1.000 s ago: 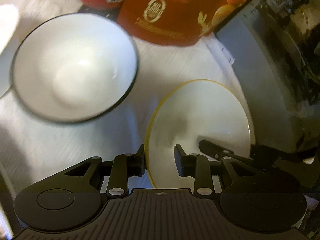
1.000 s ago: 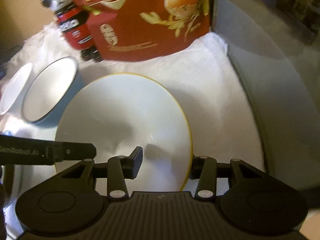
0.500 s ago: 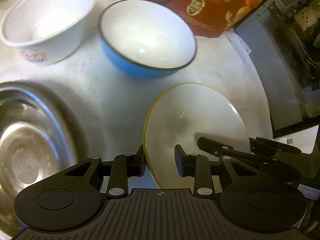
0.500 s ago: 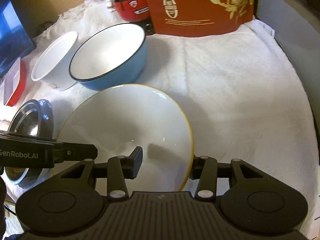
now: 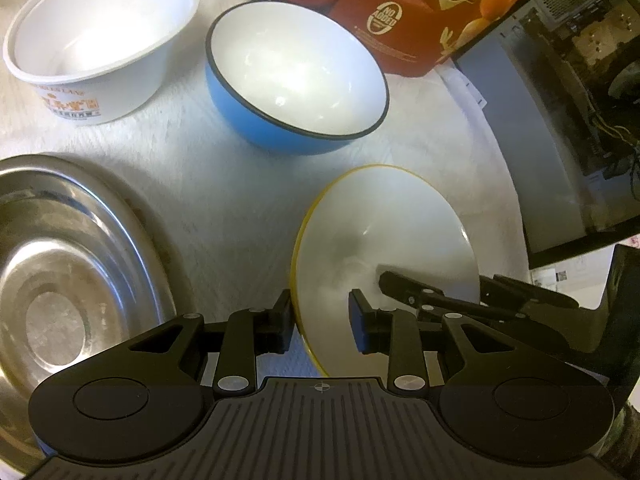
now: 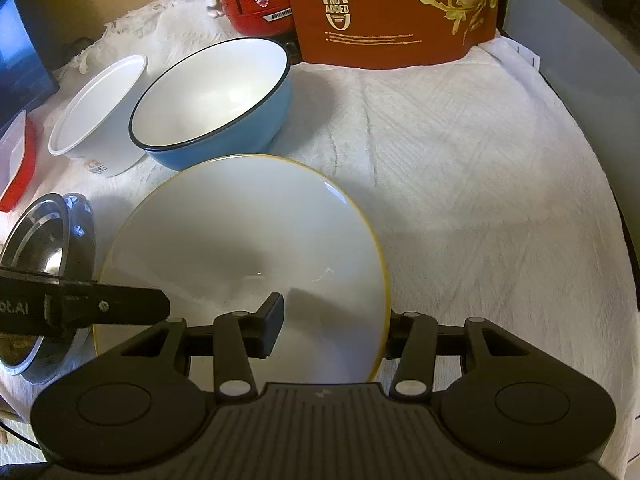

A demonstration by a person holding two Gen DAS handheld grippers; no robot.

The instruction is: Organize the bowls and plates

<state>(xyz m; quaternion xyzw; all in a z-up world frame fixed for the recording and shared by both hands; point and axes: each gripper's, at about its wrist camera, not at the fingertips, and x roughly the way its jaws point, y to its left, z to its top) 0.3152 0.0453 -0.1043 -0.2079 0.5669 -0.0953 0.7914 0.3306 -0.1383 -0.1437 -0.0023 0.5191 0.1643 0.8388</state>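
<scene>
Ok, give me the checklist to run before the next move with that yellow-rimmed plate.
1. Hold of the left gripper on the yellow-rimmed plate: rim sits between its fingers, ok.
2. Hold of the right gripper: the opposite rim is between its jaws, which have just been opening; whether the pads press, cannot tell.
3. Plate fully resting on the white cloth: cannot tell.
4. Plate apart from the blue bowl: bare cloth shows between them, ok.
5. Plate apart from the steel dish: bare cloth shows between them, ok.

Two close downward wrist views, shared plate (image 5: 384,236)
</scene>
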